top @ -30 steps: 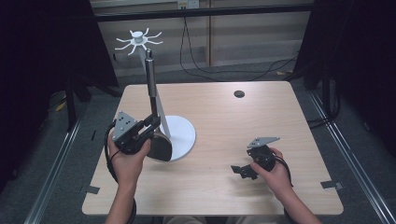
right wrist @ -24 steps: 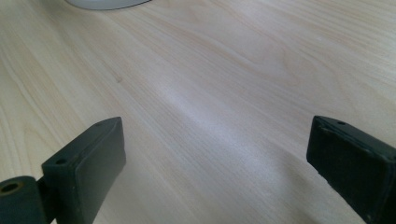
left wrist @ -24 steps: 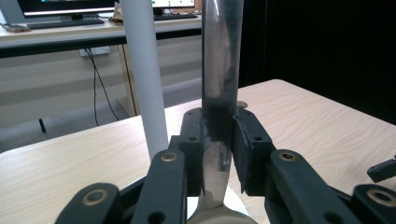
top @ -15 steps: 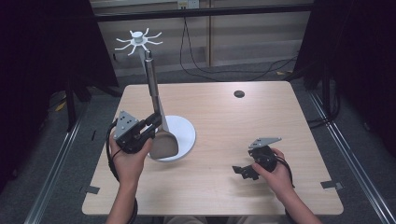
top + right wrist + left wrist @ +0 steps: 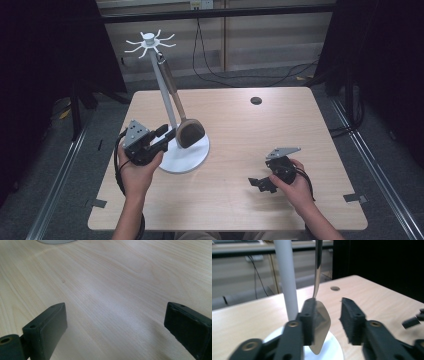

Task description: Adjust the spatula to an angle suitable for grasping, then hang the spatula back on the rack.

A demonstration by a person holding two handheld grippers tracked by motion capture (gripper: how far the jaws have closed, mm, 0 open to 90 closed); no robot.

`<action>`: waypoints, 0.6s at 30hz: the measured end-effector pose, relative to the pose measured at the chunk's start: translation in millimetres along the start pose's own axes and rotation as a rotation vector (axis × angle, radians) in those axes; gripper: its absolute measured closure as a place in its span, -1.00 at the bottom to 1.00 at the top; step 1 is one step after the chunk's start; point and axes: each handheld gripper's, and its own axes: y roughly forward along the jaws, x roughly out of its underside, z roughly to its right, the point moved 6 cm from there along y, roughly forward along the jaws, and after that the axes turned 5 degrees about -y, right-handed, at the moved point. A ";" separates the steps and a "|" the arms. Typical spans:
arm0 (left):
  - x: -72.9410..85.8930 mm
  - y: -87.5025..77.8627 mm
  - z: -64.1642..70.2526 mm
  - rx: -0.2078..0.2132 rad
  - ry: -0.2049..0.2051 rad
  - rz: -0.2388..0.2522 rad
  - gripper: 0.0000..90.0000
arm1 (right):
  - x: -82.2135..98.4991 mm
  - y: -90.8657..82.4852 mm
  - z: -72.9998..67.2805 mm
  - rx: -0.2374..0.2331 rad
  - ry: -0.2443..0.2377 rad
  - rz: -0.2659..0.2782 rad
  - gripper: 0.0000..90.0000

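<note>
Pale wood tabletop (image 5: 240,130) under a dark surround, cables trailing along the floor behind. Left claw (image 5: 167,135) held low at the near-left part of the tabletop, jaws spread, pointing toward the white stand (image 5: 165,95). In the left gripper view, left claw (image 5: 327,315) open around the hanging utensil (image 5: 320,322): shiny flat blade just against the inner face of one jaw, a clear gap to the other jaw, so not pinched. Slim handle rising straight up beside the stand's white pole (image 5: 286,277). From the high view, same utensil (image 5: 186,131) hanging from a hook on the spoked crown (image 5: 149,42) at the top of the pole, brown handle slanting down along it, dark spoon-like head hovering over the round white base (image 5: 192,155) (whether spoon or spatula, hard to say). Small dark round hole (image 5: 256,100) in the tabletop farther back, well apart from the stand.

Right claw (image 5: 261,184) over the near-right part of the tabletop, gripped in the person's right hand (image 5: 295,187), grey three-cornered plate on top. In the right gripper view, right claw (image 5: 116,327) wide open, bare wood grain between the two black jaws, nothing held; edge of the white base (image 5: 53,241) just peeking at the top.
</note>
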 end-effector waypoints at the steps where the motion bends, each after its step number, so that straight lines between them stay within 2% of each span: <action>1: 2.4 1.1 0.0 0.014 -0.005 -0.021 0.33 | -0.1 -0.1 0.0 0.000 0.000 0.001 -0.91; 4: 10.8 4.9 2.6 0.026 -0.005 -0.076 0.02 | -0.1 -0.7 0.2 -0.001 -0.003 -0.003 -0.91; 7: 15.5 5.6 3.0 0.009 0.000 -0.095 -0.16 | -0.3 -1.2 0.1 -0.004 0.003 -0.001 -0.91; 15: 18.9 1.2 4.0 -0.015 -0.006 -0.111 -0.44 | -0.5 -4.2 1.7 0.001 0.006 0.006 -0.91; 18: 21.2 0.9 3.7 -0.013 -0.014 -0.112 -0.49 | -0.9 -4.7 0.8 0.002 0.007 0.007 -0.91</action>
